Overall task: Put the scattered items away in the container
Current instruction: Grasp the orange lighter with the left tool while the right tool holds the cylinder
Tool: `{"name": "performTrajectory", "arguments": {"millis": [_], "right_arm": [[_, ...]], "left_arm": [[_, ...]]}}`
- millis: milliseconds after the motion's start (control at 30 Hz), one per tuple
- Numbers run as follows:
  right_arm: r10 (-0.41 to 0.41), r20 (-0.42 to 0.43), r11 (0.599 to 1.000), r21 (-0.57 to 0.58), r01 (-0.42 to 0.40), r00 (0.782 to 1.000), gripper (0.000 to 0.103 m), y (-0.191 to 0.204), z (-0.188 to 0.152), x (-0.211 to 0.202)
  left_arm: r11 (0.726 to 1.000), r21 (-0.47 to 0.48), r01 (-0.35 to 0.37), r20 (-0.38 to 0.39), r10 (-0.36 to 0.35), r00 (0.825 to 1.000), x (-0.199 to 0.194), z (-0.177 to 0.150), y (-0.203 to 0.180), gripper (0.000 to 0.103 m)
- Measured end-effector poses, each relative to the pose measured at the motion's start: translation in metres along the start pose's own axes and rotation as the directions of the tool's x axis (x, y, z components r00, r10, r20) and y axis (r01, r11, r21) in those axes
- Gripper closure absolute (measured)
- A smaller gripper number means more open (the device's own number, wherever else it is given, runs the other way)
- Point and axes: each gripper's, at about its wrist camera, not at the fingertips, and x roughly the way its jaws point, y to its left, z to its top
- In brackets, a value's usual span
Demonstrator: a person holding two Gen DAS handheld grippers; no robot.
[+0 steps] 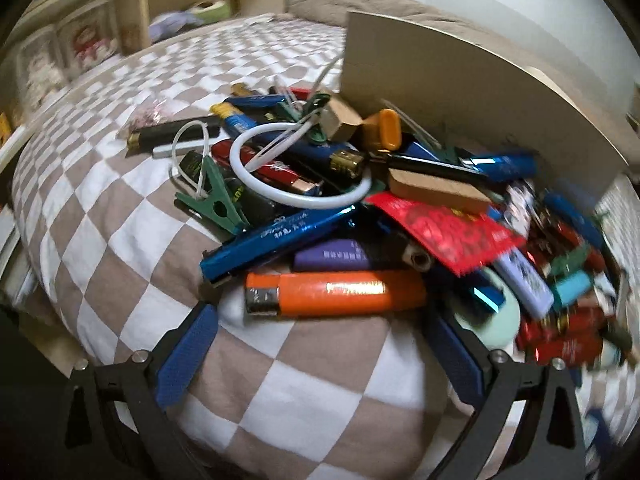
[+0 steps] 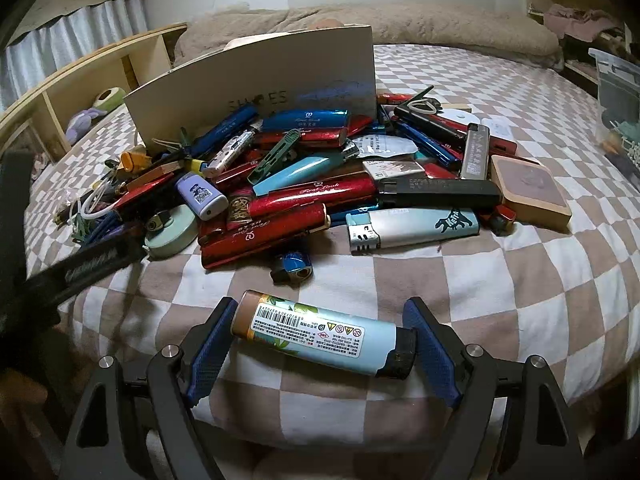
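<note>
A heap of lighters, clips, batteries and small boxes lies on the checkered bed beside a beige shoebox (image 2: pixel 256 84), which also shows in the left wrist view (image 1: pixel 460 92). My left gripper (image 1: pixel 320 344) is open just short of an orange lighter (image 1: pixel 336 292) at the near edge of the heap. My right gripper (image 2: pixel 320 336) is shut on a light-blue lighter (image 2: pixel 320 334), gripped end to end and held above the bed in front of the heap. A silver and blue lighter (image 2: pixel 412 230) and red lighters (image 2: pixel 264 232) lie at the front of the heap.
A clear plastic bin (image 2: pixel 618 92) with small items stands at the far right. Wooden shelves (image 2: pixel 80 80) run along the left. A brown blanket (image 2: pixel 360 24) lies at the head of the bed. The left gripper's dark arm (image 2: pixel 80 264) shows at left.
</note>
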Motion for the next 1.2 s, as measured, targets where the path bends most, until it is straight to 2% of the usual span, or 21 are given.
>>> {"name": "performTrajectory", "arguments": {"millis": [200, 333, 367, 400, 467, 767, 867, 933, 1067, 1133, 1200], "right_arm": [[-0.020, 0.004, 1.000, -0.017, 0.020, 1.000, 0.019, 0.002, -0.001, 0.000], [-0.032, 0.004, 0.999, -0.024, 0.032, 0.999, 0.019, 0.005, -0.001, 0.000], [-0.035, 0.004, 0.999, -0.024, 0.035, 0.999, 0.019, 0.005, -0.001, 0.000], [-0.037, 0.003, 0.999, -0.025, 0.037, 0.999, 0.019, 0.005, -0.001, 0.000], [-0.040, 0.002, 0.999, -0.025, 0.040, 0.999, 0.019, 0.006, -0.001, 0.000], [-0.028, 0.001, 0.999, -0.024, 0.028, 1.000, 0.019, 0.005, -0.001, 0.001], [-0.020, 0.001, 0.999, -0.025, 0.020, 1.000, 0.019, 0.004, -0.001, 0.001], [-0.017, 0.001, 1.000, -0.025, 0.017, 1.000, 0.019, 0.004, -0.001, 0.001], [-0.019, 0.001, 0.999, -0.028, 0.019, 1.000, 0.019, 0.004, 0.000, 0.000], [-0.018, 0.000, 0.999, -0.029, 0.018, 1.000, 0.019, 0.004, 0.000, 0.000], [-0.021, 0.000, 0.999, -0.033, 0.021, 1.000, 0.019, 0.004, -0.001, -0.001]], "left_arm": [[0.998, 0.045, 0.041, 0.025, -0.043, 0.999, -0.004, -0.004, 0.012, 0.016], [0.998, 0.036, 0.060, 0.021, -0.061, 0.998, -0.006, 0.000, 0.015, 0.019], [0.997, 0.020, 0.069, 0.018, -0.070, 0.997, -0.006, 0.001, 0.016, 0.016], [0.996, 0.002, 0.085, 0.015, -0.085, 0.996, -0.007, 0.003, 0.016, 0.007], [0.995, -0.021, 0.100, 0.001, -0.100, 0.995, -0.008, 0.002, 0.012, 0.000], [0.993, -0.105, -0.052, -0.005, 0.052, 0.999, 0.008, 0.010, -0.006, 0.001], [0.994, -0.094, -0.062, 0.009, 0.063, 0.998, 0.011, 0.011, -0.008, 0.001], [0.996, -0.065, -0.052, 0.027, 0.054, 0.998, 0.010, 0.007, -0.005, 0.005], [0.999, -0.015, -0.030, 0.060, 0.030, 0.998, 0.008, 0.006, 0.001, 0.019], [1.000, 0.001, -0.007, 0.058, 0.007, 0.998, -0.007, -0.008, 0.001, 0.019], [1.000, 0.014, 0.016, 0.054, -0.016, 0.998, -0.009, -0.007, 0.005, 0.020]]}}
